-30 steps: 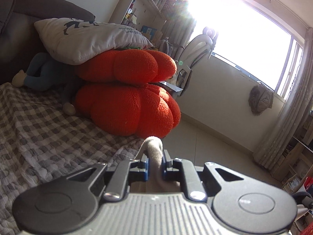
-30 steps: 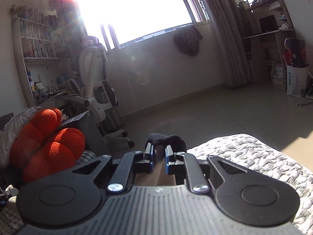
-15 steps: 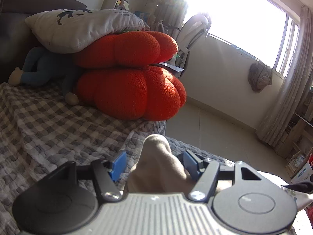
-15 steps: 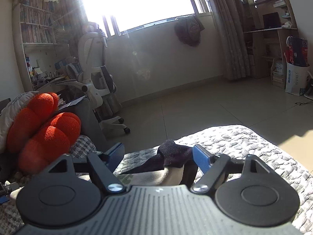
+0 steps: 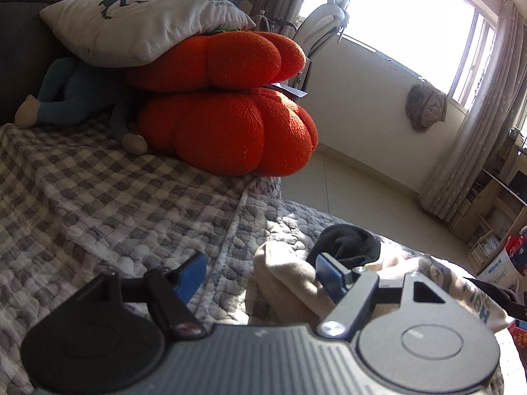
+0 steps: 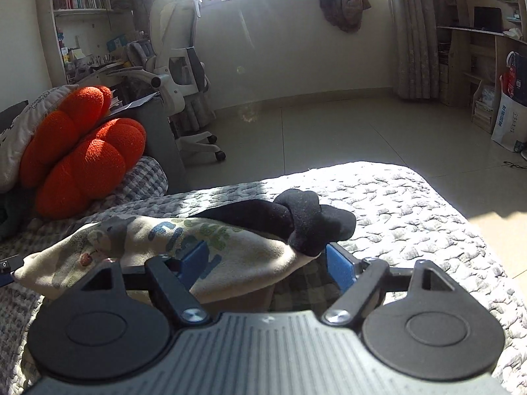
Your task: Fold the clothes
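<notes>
A beige printed garment (image 6: pixel 184 247) with black trim (image 6: pixel 306 220) lies folded on the grey quilted bed cover (image 6: pixel 411 204). My right gripper (image 6: pixel 268 263) is open just behind it, its blue pads on either side of the garment's near edge without pinching it. In the left wrist view the same beige garment (image 5: pixel 286 283) lies to the right with its black collar (image 5: pixel 349 240) bunched on top. My left gripper (image 5: pixel 260 273) is open above the quilt, with its right pad beside the cloth.
Two stacked orange pumpkin cushions (image 5: pixel 227 105) and a grey pillow (image 5: pixel 141 26) lie at the head of the checked blanket (image 5: pixel 82 191). A white office chair (image 6: pixel 178 59) and bookshelves (image 6: pixel 79 6) stand beyond the bed. Tiled floor (image 6: pixel 329 131) lies past the bed's edge.
Both grippers were shut on the garment a second ago. They opened, let the cloth drop onto the bed, and drew back from it.
</notes>
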Motion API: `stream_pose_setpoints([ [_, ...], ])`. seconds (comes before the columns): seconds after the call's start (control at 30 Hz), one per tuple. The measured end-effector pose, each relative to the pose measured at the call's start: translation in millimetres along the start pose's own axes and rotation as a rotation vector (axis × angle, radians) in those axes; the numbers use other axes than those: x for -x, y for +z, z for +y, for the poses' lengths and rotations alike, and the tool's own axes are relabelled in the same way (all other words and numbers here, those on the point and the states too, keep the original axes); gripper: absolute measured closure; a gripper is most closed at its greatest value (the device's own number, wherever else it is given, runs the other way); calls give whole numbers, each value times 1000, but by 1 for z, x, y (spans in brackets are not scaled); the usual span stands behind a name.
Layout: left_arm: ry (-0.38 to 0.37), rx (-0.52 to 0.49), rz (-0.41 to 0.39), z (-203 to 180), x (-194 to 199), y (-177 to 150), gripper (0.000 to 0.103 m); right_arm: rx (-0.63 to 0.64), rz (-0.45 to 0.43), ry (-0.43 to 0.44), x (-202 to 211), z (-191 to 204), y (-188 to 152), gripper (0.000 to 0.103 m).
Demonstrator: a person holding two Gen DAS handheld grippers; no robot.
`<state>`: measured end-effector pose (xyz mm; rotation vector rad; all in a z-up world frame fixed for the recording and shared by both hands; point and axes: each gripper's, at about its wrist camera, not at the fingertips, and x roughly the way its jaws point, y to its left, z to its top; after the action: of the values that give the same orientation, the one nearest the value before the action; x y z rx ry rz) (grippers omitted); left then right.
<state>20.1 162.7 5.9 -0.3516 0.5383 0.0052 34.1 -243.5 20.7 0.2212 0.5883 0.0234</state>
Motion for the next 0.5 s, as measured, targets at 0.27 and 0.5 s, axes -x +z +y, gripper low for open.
stream_pose_setpoints([
  [0.27,-5,-18,55,9,6,-4,28,-61,130,33,9,-8,-11,22],
  [0.5,-12,65,72,28,14,-3,31,-75,246,107,13,-9,-25,22],
])
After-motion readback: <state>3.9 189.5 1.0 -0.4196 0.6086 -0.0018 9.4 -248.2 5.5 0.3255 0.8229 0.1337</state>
